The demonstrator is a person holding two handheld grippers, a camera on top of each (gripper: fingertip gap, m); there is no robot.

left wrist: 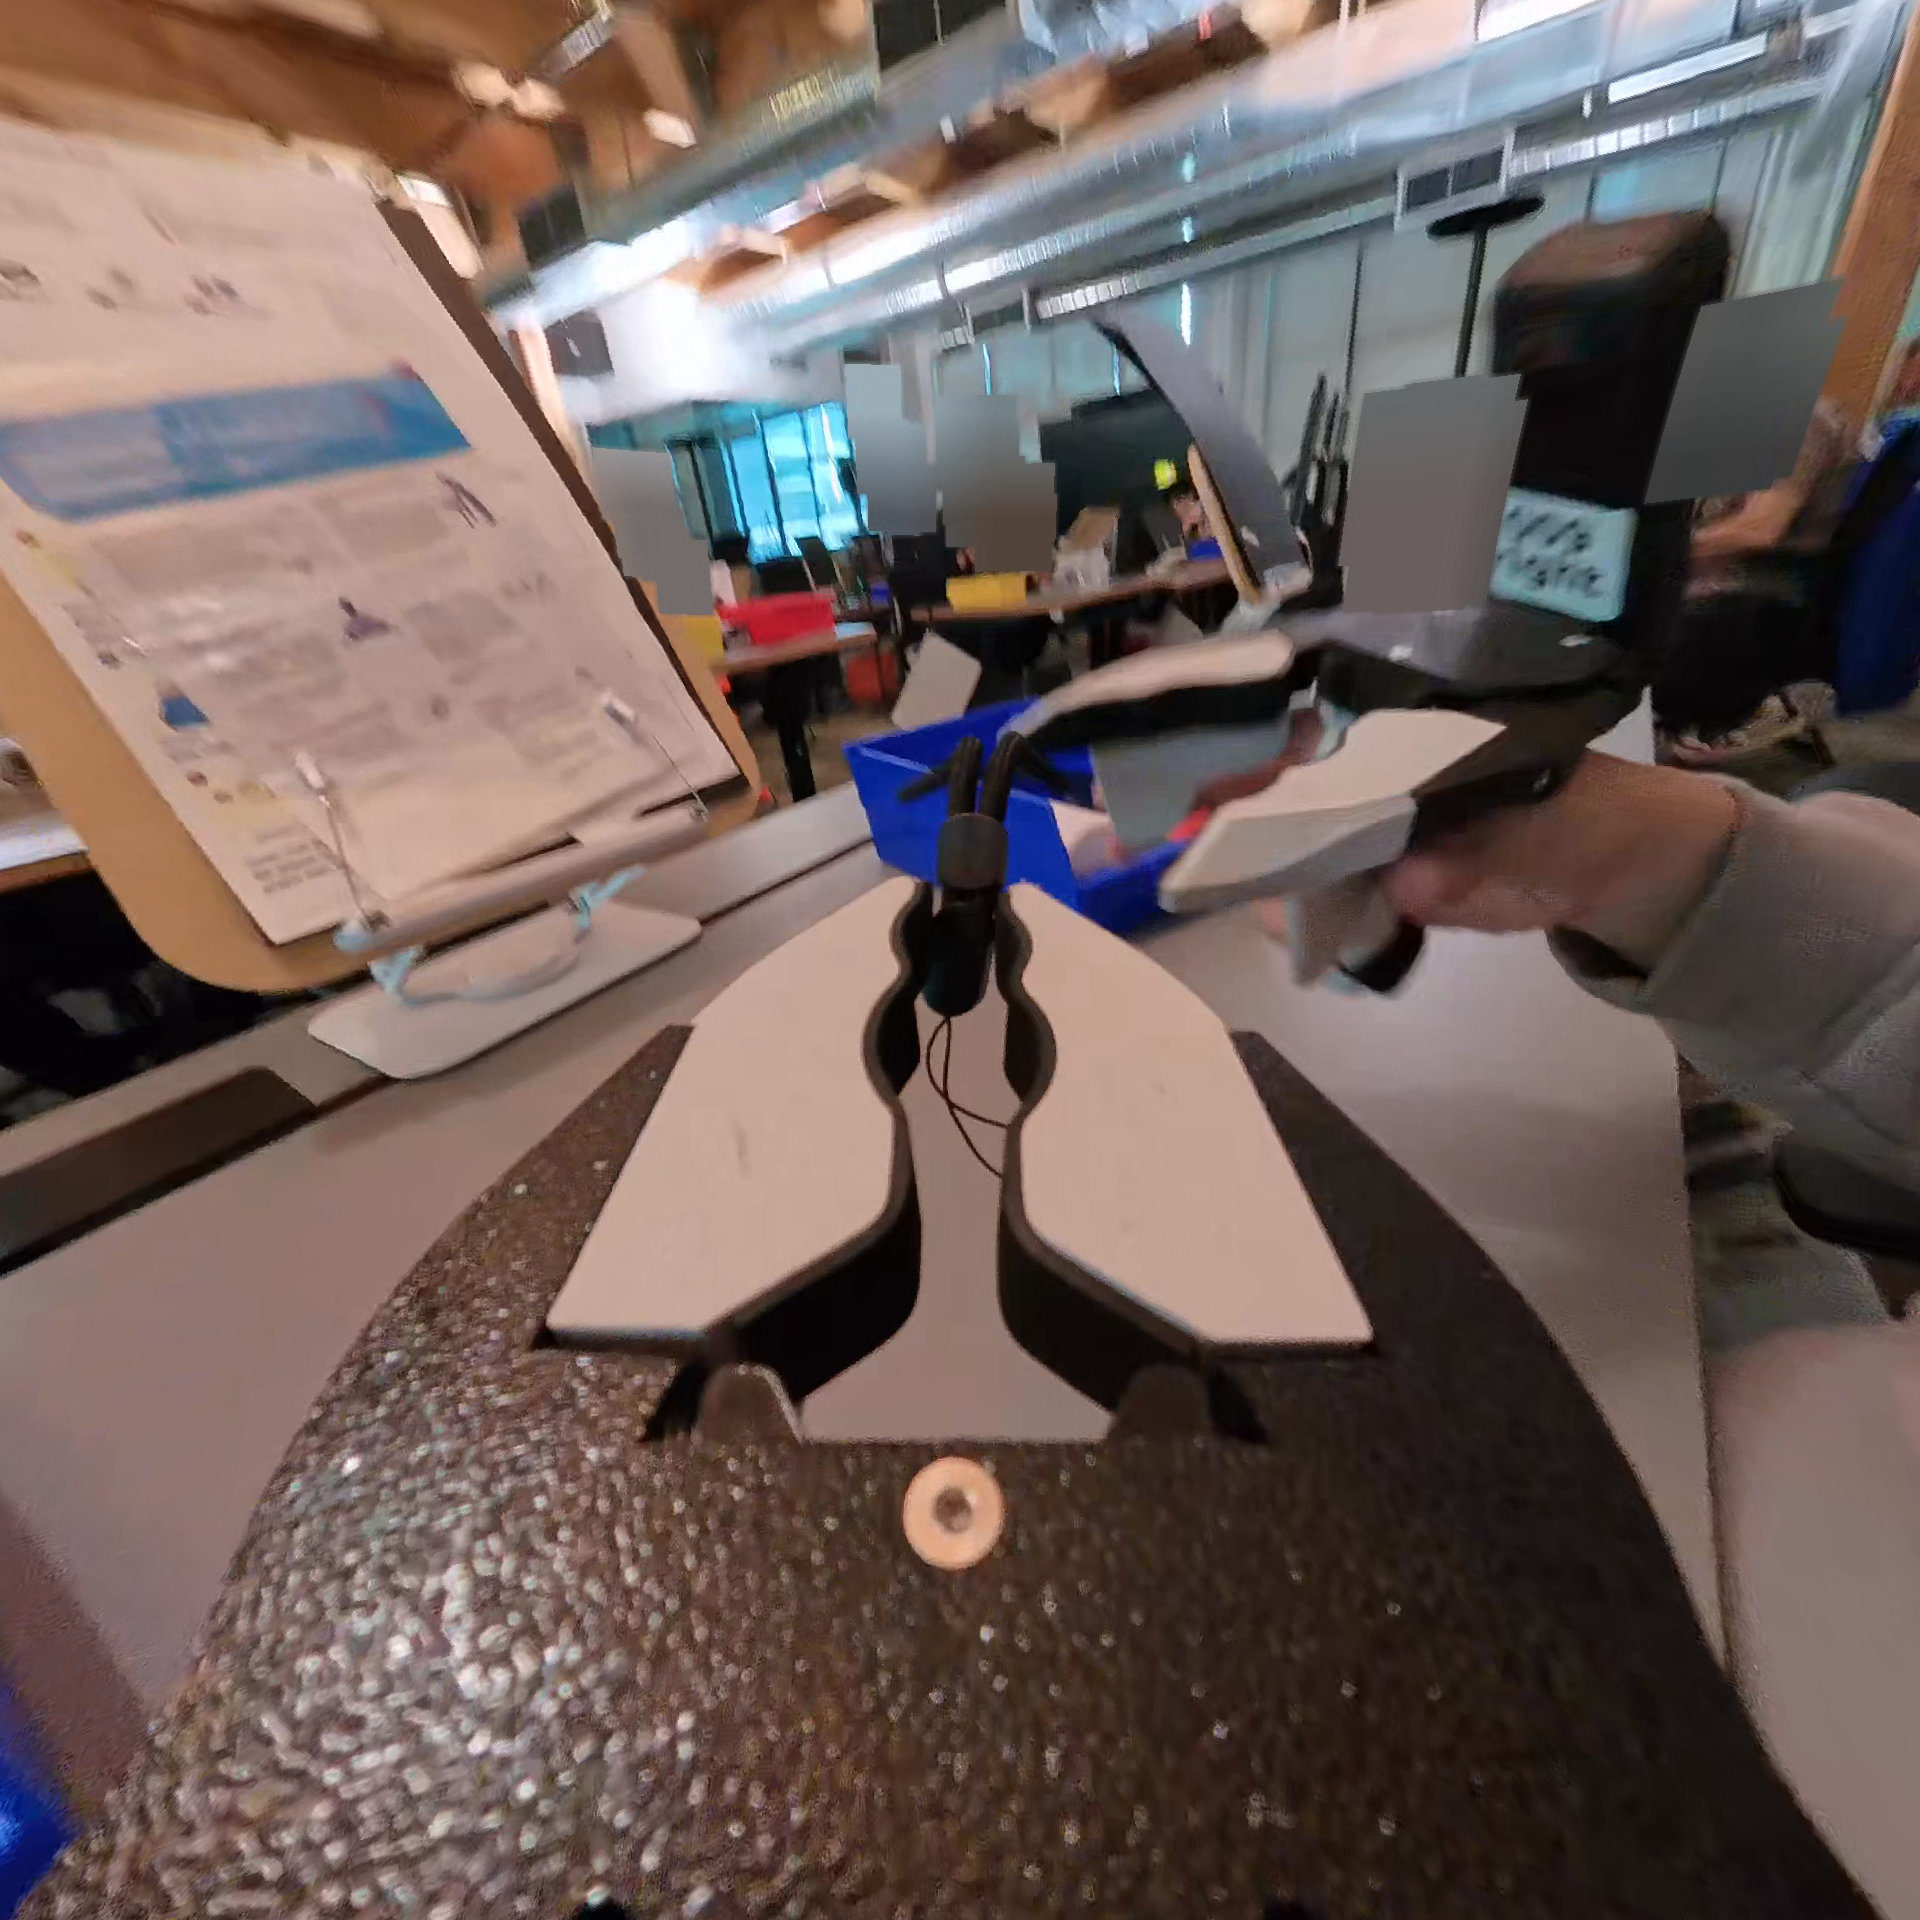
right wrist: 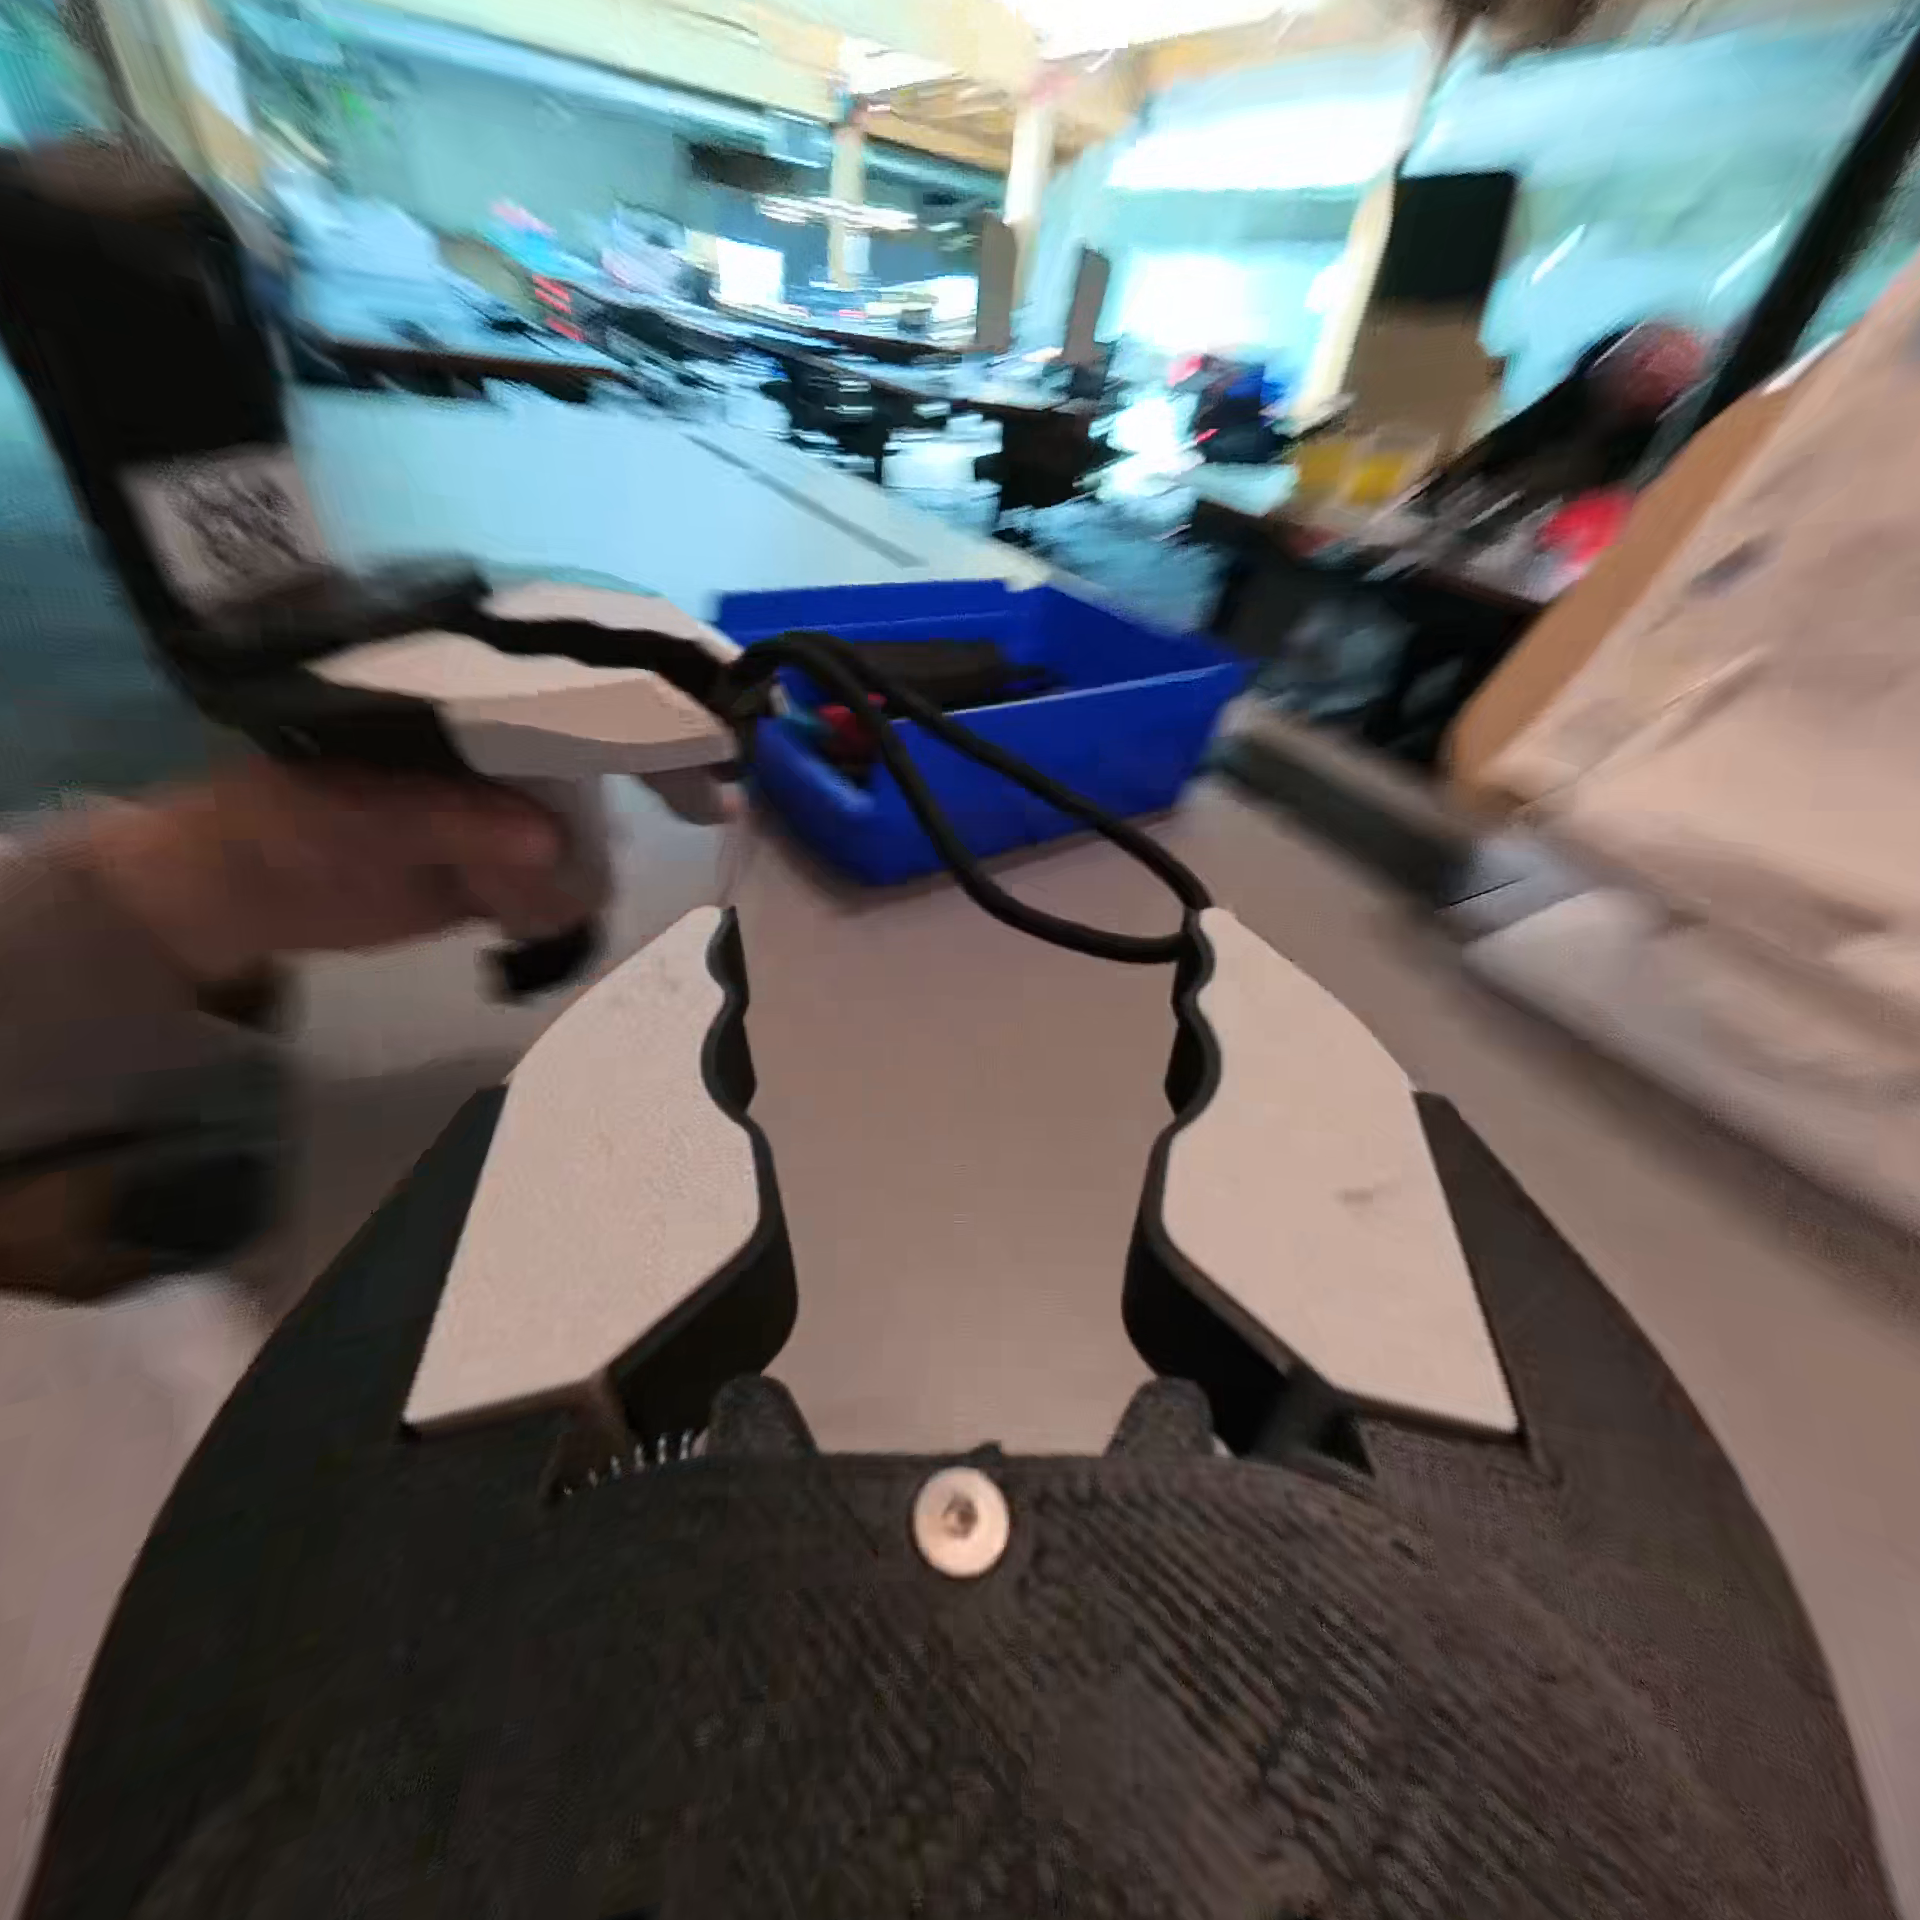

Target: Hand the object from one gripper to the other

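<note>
My left gripper (left wrist: 961,904) is shut on a black elastic cord (left wrist: 964,883) by its toggle. Two strands rise above my fingertips and a thin thread hangs below. In the right wrist view the left gripper (right wrist: 727,696) sits at the left and the cord's loop (right wrist: 1039,904) stretches from it across to my right gripper (right wrist: 956,920). The right gripper is open wide, and the loop touches the tip of its right finger (right wrist: 1210,935). In the left wrist view the right gripper (left wrist: 1107,805) is open, just right of the cord, with a hand on it.
A blue bin (left wrist: 904,810) with small items stands on the grey table (left wrist: 1351,1091) behind both grippers; it also shows in the right wrist view (right wrist: 1039,810). A stand holding a printed sheet (left wrist: 312,582) is at the left. Desks and clutter fill the background.
</note>
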